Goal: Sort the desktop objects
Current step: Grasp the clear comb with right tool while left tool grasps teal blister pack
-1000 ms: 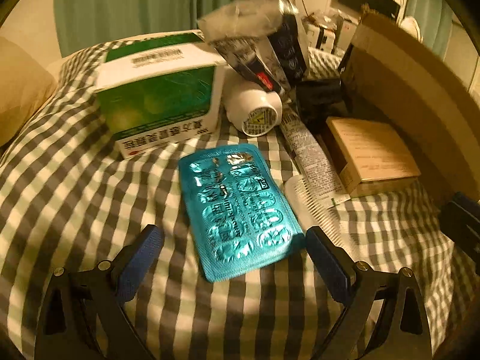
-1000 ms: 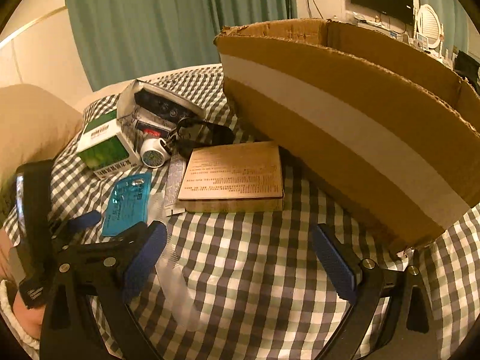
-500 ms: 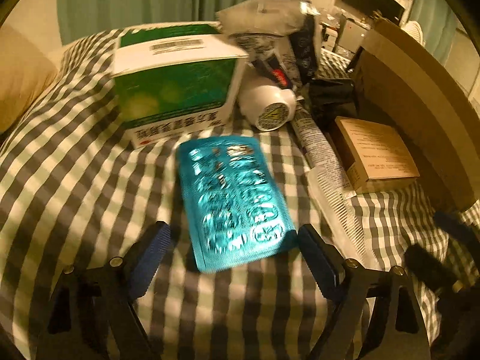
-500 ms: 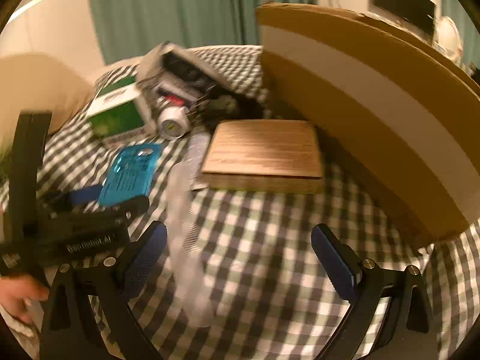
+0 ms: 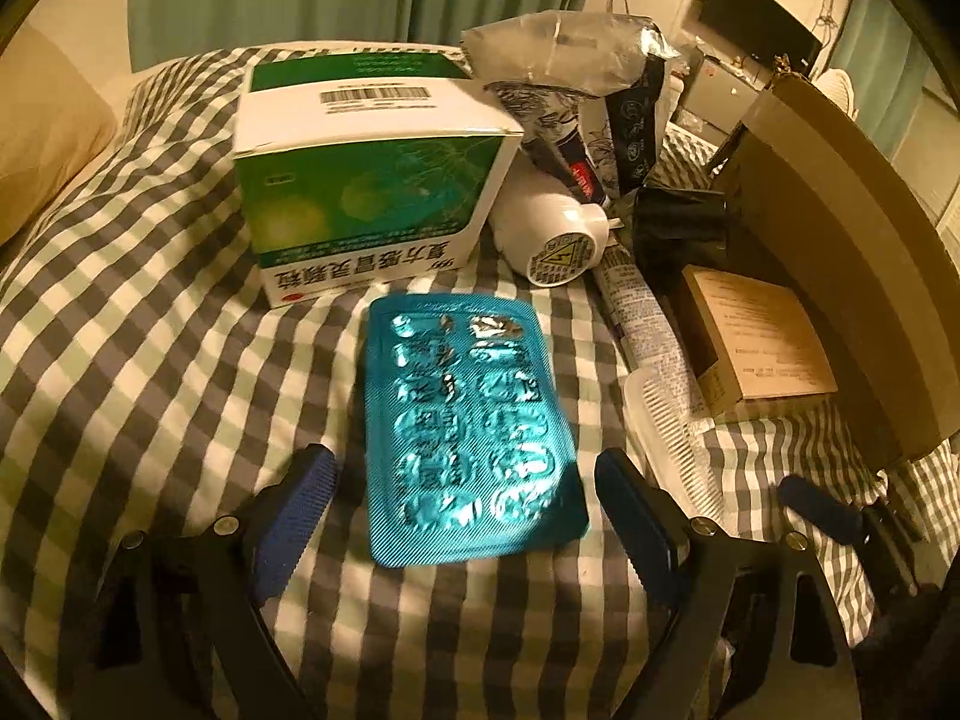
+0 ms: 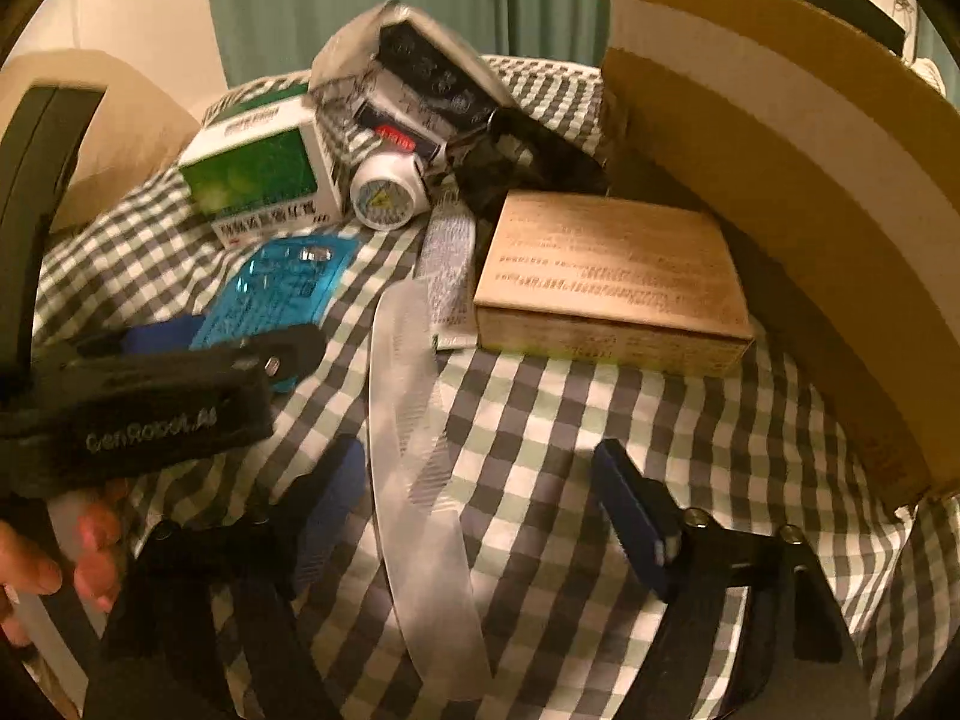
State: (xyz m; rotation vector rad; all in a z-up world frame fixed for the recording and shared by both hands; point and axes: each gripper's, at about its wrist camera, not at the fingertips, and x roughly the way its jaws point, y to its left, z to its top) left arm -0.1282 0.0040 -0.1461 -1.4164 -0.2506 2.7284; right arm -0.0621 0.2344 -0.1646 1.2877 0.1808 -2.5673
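A teal blister pack [image 5: 468, 426] lies flat on the checked cloth [image 5: 150, 360], between the spread fingers of my left gripper [image 5: 465, 519]; the pads stand clear of its edges. A clear plastic comb [image 6: 414, 480] lies lengthwise between the fingers of my right gripper [image 6: 480, 516], closer to the left finger. Those jaws are closing, and the right pad is still well off the comb. In the left wrist view the comb [image 5: 666, 438] lies right of the blister pack. The right wrist view shows the blister pack [image 6: 276, 294] beyond the left gripper's black body.
Behind the blister pack sit a green and white medicine box [image 5: 372, 180], a white bottle [image 5: 552, 240] and a silver and black foil bag [image 5: 576, 78]. A tan flat box [image 6: 612, 276] lies beside a big cardboard box [image 6: 780, 150] on the right. A hand [image 6: 60, 558] shows at lower left.
My right gripper has come down and to the left over the comb, and its jaws have narrowed. The left gripper's jaws have narrowed a little around the blister pack.
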